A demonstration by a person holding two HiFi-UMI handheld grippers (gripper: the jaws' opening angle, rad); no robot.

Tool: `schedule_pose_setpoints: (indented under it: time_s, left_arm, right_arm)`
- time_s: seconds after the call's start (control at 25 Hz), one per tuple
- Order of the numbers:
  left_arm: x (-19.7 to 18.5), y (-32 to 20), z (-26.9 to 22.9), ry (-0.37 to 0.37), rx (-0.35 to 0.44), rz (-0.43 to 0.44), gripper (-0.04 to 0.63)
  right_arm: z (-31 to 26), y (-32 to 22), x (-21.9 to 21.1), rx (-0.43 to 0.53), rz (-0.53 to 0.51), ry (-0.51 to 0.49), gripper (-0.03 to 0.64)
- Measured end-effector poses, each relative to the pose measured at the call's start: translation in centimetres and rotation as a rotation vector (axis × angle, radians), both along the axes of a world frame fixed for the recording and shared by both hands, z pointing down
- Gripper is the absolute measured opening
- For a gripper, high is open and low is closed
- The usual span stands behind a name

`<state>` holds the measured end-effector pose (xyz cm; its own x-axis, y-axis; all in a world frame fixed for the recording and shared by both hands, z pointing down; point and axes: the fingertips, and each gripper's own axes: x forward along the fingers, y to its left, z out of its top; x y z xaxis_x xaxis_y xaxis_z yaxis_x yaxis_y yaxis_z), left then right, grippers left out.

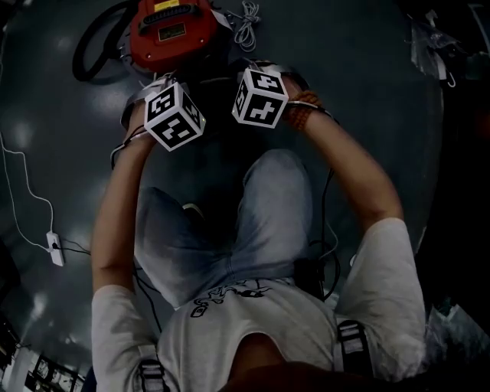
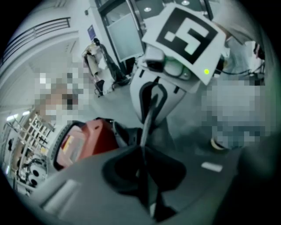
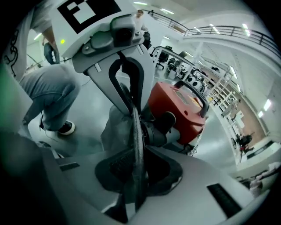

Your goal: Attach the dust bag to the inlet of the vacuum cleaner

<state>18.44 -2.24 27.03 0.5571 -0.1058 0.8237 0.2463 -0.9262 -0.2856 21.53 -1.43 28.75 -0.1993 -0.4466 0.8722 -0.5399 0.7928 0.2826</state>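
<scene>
The red vacuum cleaner [image 1: 172,31] stands on the dark floor just beyond both grippers, whose marker cubes [image 1: 174,115] [image 1: 260,97] sit side by side. The grey dust bag [image 3: 112,127] hangs between them by the vacuum's black inlet [image 3: 161,125]. My left gripper [image 2: 146,173] is shut on the bag's thin dark edge [image 2: 149,118]. That edge [image 3: 135,132] also runs between the fingers of my right gripper [image 3: 135,173], which stand slightly apart from it, open. In the head view the bag is lost in the dark.
A black hose [image 1: 90,47] curls at the vacuum's left, and a white cable coil [image 1: 246,23] lies at its right. A white power block [image 1: 55,249] with its cord lies on the floor at left. The person's knees [image 1: 268,207] are close behind the grippers.
</scene>
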Motion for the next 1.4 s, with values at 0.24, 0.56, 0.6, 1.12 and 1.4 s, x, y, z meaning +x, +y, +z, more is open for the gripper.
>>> schedule_pose_setpoints:
  time_s: [0.24,0.56,0.6,1.12,1.4]
  left_arm:
    - [1.4,0.0,-0.7,-0.017,0.081,0.064,0.035]
    - [1.1,-0.8,-0.9,0.024,0.058,0.009,0.032]
    - [1.6,-0.8,-1.1,0.007,0.09,0.035,0.034]
    - [1.1,-1.5,-1.2,0.042,0.049,-0.009,0.034]
    - [0.6,-1.8,-1.3,0.083,0.058,-0.037,0.031]
  right_arm:
    - [0.4,0.3,0.8,-0.041,0.064,-0.084,0.057]
    - [0.0,-0.8,0.8,0.025,0.037,-0.051,0.067]
    - [0.3,-0.5,1.1,-0.001,0.099,-0.134,0.066]
    - [-0.2,-1.5,0.8,0.081,-0.022,0.034,0.069]
    - [-0.6,-2.3,0.6,0.08,-0.031,0.032,0.069]
